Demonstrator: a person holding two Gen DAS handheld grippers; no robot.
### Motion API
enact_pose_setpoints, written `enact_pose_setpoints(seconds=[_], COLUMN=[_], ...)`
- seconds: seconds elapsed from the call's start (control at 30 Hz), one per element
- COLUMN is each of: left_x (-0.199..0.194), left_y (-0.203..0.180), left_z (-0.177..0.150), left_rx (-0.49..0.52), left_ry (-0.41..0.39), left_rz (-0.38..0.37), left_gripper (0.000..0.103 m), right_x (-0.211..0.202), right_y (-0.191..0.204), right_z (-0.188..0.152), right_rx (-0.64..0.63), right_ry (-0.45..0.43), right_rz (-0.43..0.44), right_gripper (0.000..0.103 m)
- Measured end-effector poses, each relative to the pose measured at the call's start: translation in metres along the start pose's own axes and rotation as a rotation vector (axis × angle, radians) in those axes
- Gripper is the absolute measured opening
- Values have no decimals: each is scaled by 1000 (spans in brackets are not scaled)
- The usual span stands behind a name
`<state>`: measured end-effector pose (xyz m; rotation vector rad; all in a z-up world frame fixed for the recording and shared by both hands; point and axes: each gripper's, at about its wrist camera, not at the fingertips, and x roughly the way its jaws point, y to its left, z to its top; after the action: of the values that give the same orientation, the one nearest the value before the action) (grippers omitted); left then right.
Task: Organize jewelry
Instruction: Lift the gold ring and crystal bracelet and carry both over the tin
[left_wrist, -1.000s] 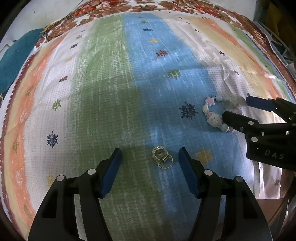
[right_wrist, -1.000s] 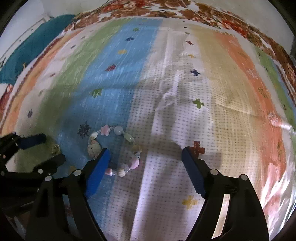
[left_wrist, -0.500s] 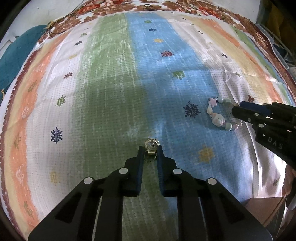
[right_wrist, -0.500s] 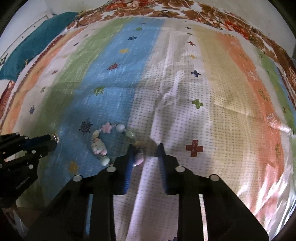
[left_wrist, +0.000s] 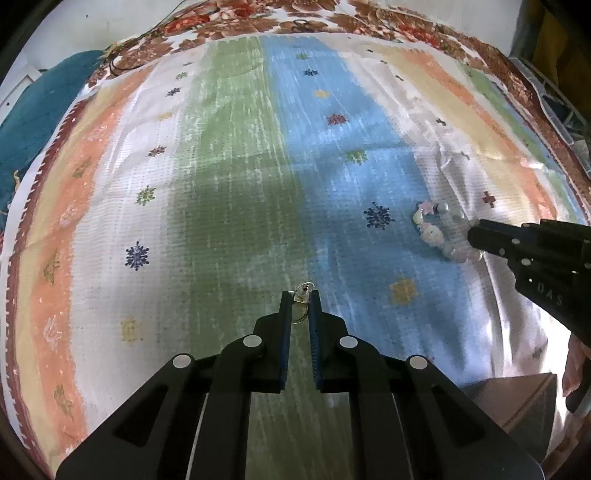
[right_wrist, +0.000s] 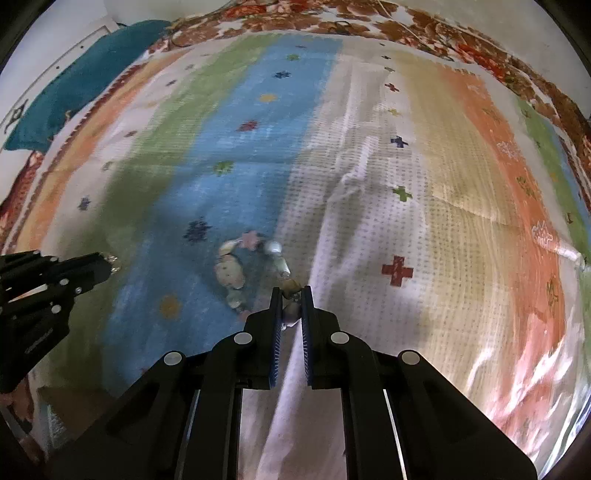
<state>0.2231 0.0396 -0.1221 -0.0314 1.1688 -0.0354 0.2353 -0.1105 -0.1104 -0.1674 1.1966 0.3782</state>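
The left tongs (left_wrist: 300, 295) reach forward low over the striped cloth (left_wrist: 229, 206), their two blue-padded arms drawn nearly together and clenched on a small gold ring charm (left_wrist: 302, 291), which sticks out at the tips above the border of the green and blue stripes. In the right wrist view the same tongs (right_wrist: 107, 264) come in from the left edge, with the glinting charm (right_wrist: 112, 263) at their tip.

The right tongs (right_wrist: 291, 295) point forward along the seam between the blue stripe and the white dotted stripe, arms also pulled close, gripping one side of a beaded bracelet (right_wrist: 255, 266). The rest of the bracelet, with a pink star bead, pale shell-like beads and a larger white figure bead, trails out ahead and left of the tips on the blue stripe. Seen from the left wrist, the right tongs (left_wrist: 474, 236) enter from the right and meet the bracelet (left_wrist: 432, 229) at its near-right side; part of a hand (left_wrist: 574, 373) shows at the lower right edge.

A teal fabric (left_wrist: 33, 122) lies beyond the cloth's left border, and a floral-patterned border (left_wrist: 295, 22) runs along the far edge. A fold rises in the cloth (right_wrist: 354, 177) ahead of the right tongs.
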Motion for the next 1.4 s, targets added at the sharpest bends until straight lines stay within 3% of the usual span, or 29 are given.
enact_pose_setpoints(seconds=[0.3, 0.53, 1.4], left_x=[-30, -60, -115], left_y=[2, -16, -46], left_z=[-7, -11, -39], left_rx=[-27, 14, 39], left_ry=[-34, -85, -170], left_rz=[-19, -11, -39], left_gripper=[9, 9, 9], right_x=[-36, -65, -146], right_y=[10, 12, 37], right_z=[-9, -19, -46], right_rx=[-16, -9, -52], right_ry=[-38, -78, -236], right_rz=[18, 39, 72], right_gripper=[11, 11, 11])
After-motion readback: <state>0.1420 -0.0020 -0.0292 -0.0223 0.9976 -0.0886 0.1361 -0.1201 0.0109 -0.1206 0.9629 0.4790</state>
